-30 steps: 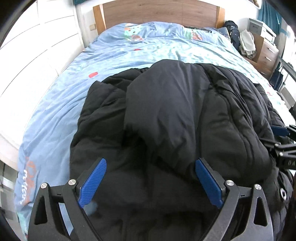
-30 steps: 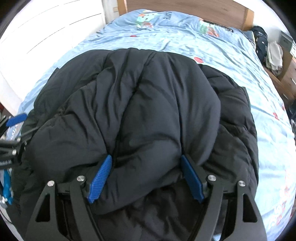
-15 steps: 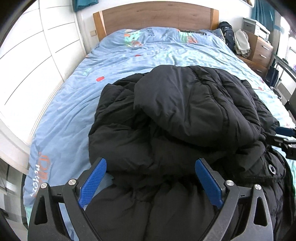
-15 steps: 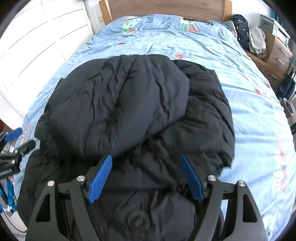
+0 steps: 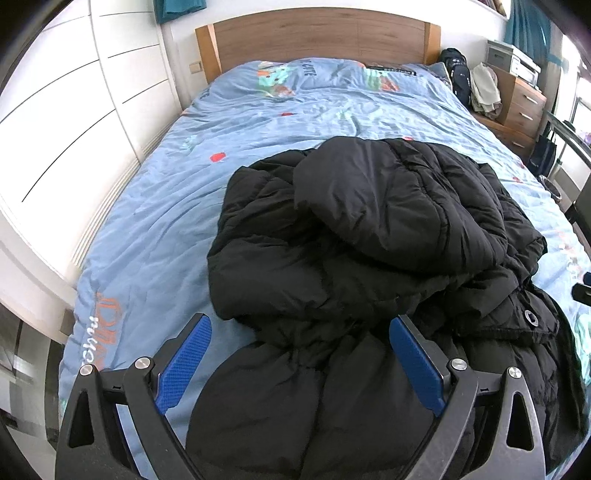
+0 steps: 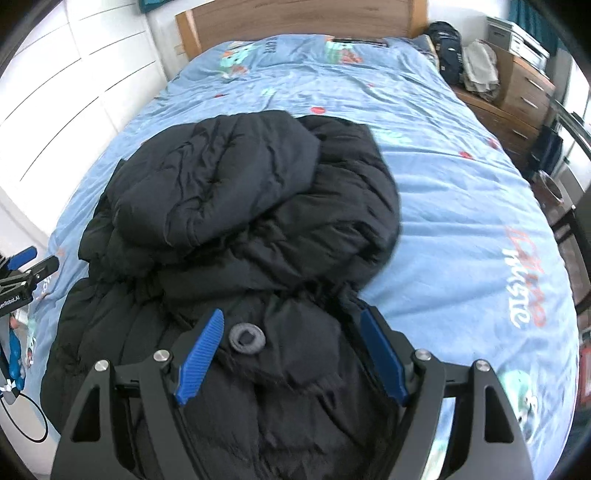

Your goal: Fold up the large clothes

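A large black puffer jacket [image 5: 369,258] lies bunched on the blue bed, a puffy part folded back over its top; it also shows in the right wrist view [image 6: 251,229]. My left gripper [image 5: 301,365] is open and empty above the jacket's near left part. My right gripper [image 6: 291,350] is open and empty above the jacket's near end, over a round grey patch [image 6: 246,338]. The left gripper's tips [image 6: 26,262] show at the left edge of the right wrist view.
The blue printed duvet [image 5: 155,221] covers the bed with a wooden headboard [image 5: 317,33]. White wardrobe doors [image 5: 74,110] stand left. A wooden dresser [image 5: 521,103] with clothes and a dark backpack [image 5: 456,74] stand at the right.
Both grippers have drawn back and up from the jacket toward the foot of the bed. The folded part they stood against now lies released on the jacket.
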`<state>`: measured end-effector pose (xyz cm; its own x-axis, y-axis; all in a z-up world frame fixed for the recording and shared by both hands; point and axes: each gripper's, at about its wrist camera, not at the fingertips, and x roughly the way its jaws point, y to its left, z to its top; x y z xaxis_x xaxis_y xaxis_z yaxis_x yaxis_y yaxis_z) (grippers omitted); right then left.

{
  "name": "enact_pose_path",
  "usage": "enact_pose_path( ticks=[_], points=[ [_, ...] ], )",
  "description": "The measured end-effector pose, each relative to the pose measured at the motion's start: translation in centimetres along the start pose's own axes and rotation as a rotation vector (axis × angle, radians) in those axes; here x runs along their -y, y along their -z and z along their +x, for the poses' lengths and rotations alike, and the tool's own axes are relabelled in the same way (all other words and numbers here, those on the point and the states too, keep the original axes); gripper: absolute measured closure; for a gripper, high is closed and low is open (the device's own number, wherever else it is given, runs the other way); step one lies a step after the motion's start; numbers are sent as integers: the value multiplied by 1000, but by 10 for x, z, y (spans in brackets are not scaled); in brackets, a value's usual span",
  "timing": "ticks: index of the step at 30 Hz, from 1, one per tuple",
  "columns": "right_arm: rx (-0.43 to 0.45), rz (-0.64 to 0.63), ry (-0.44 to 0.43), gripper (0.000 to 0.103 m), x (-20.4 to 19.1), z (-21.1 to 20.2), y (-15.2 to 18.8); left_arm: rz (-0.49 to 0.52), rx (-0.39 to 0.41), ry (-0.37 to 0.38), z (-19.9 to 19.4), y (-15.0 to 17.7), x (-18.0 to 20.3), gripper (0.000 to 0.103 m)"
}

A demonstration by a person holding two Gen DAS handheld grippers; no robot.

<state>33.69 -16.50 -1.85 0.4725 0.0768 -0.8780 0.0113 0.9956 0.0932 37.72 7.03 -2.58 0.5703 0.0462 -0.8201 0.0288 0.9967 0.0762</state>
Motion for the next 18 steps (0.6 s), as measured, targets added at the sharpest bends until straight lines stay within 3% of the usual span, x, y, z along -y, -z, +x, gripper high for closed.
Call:
enact_pose_path(
  ticks=[10, 18],
  points=[
    [-1, 44, 22, 26, 20, -28, 12, -14, -13, -23, -10, 13, -20, 7],
    [-29, 110, 54, 26, 44, -36, 32, -37, -35, 22, -12, 34, -34, 7]
  ],
)
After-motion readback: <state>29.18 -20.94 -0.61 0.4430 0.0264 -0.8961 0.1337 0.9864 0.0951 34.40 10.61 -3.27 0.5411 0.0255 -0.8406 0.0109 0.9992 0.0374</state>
